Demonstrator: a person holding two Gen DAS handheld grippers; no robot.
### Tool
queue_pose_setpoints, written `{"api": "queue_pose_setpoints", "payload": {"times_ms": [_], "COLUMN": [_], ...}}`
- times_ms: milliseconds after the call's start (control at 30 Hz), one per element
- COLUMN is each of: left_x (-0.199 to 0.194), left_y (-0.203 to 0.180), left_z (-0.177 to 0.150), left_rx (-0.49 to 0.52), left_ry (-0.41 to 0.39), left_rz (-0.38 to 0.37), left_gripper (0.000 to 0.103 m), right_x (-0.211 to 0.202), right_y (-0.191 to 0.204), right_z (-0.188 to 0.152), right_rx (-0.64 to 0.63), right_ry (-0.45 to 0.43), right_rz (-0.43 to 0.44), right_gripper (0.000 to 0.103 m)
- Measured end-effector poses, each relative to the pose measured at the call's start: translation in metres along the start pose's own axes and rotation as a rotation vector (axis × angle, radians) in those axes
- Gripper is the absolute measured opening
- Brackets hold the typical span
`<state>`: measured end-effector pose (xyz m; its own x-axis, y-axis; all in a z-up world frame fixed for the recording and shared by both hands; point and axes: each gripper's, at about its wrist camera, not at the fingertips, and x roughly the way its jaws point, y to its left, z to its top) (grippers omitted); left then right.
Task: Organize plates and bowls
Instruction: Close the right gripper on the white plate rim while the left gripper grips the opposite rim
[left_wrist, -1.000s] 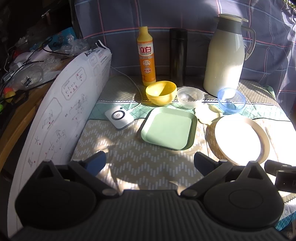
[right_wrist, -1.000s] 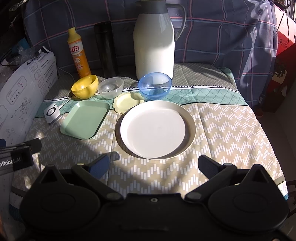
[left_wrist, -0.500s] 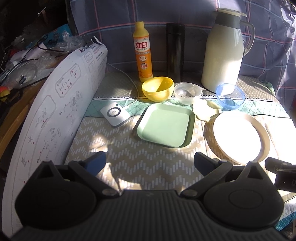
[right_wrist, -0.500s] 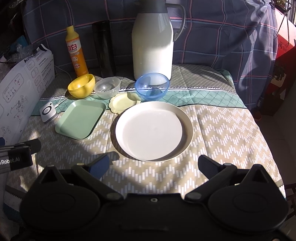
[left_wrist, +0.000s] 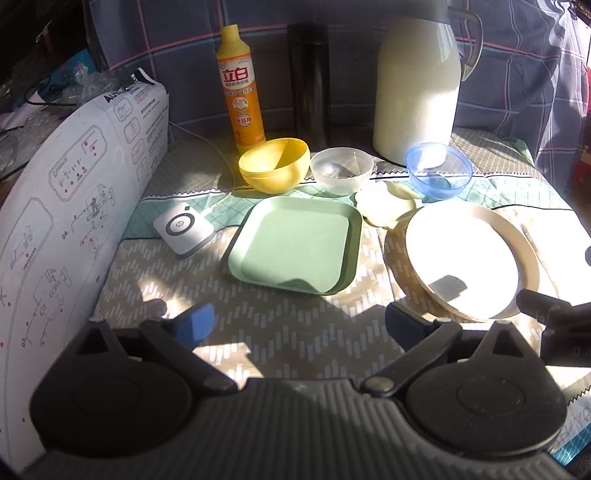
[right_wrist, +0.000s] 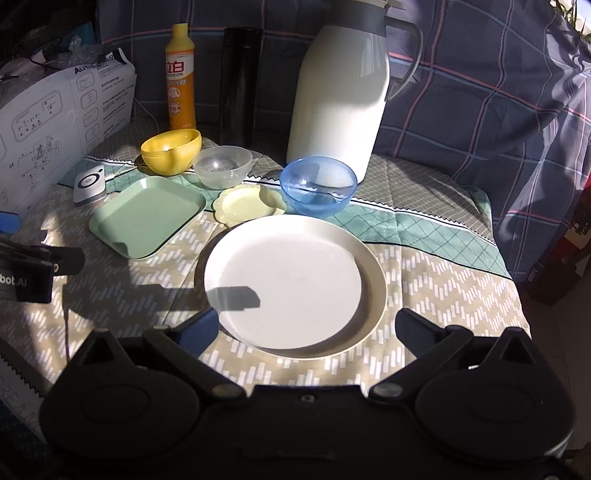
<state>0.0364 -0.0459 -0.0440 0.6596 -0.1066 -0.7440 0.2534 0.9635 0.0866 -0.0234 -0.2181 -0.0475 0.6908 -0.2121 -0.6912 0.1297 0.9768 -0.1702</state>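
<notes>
A large round cream plate lies on the cloth right in front of my right gripper, which is open and empty. A green square plate lies ahead of my left gripper, also open and empty. Behind them stand a yellow bowl, a clear bowl, a blue bowl and a small pale yellow scalloped dish.
At the back stand a white thermos jug, a dark tumbler and an orange detergent bottle. A white cardboard box lines the left side. A small white device with a cable lies by the green plate.
Both grippers have moved forward toward the dishes; the plates and bowls look larger and nearer. The right gripper's fingers now reach the cream plate's near rim. No dish has moved.
</notes>
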Motion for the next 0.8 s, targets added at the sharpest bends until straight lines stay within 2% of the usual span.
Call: {"api": "queue_pose_setpoints", "payload": {"times_ms": [67, 100, 233, 267, 467, 533, 567, 633, 700, 800], "left_x": [0.009, 0.015, 0.034, 0.037, 0.055, 0.066, 0.071, 0.084, 0.091, 0.096], "left_y": [-0.011, -0.019, -0.049, -0.053, -0.088, -0.096, -0.098, -0.101, -0.103, -0.102], "left_z": [0.002, 0.003, 0.01, 0.012, 0.027, 0.03, 0.031, 0.031, 0.03, 0.026], "left_rx": [0.029, 0.046, 0.095, 0.099, 0.144, 0.159, 0.162, 0.156, 0.15, 0.148], "left_ry": [0.005, 0.007, 0.021, 0.021, 0.003, 0.018, 0.029, 0.072, 0.093, 0.106], "left_rz": [-0.015, -0.024, -0.073, -0.084, -0.153, -0.169, -0.175, -0.193, -0.214, -0.229], "left_gripper": [0.101, 0.101, 0.091, 0.09, 0.084, 0.073, 0.068, 0.05, 0.043, 0.043], "right_x": [0.017, 0.026, 0.058, 0.067, 0.102, 0.113, 0.117, 0.123, 0.124, 0.123], "right_y": [-0.016, -0.024, -0.049, -0.055, -0.079, -0.085, -0.088, -0.092, -0.094, -0.092], "right_z": [0.007, 0.009, 0.014, 0.014, 0.011, 0.009, 0.006, 0.002, -0.001, -0.002], "right_rx": [0.051, 0.067, 0.114, 0.128, 0.177, 0.198, 0.208, 0.231, 0.242, 0.218], "right_ry": [0.034, 0.042, 0.089, 0.104, 0.155, 0.176, 0.184, 0.205, 0.199, 0.191], "right_rz": [0.001, -0.001, -0.002, 0.0, 0.006, 0.02, 0.023, 0.034, 0.047, 0.05], "right_gripper": [0.103, 0.099, 0.081, 0.078, 0.048, 0.033, 0.03, 0.017, 0.014, 0.013]}}
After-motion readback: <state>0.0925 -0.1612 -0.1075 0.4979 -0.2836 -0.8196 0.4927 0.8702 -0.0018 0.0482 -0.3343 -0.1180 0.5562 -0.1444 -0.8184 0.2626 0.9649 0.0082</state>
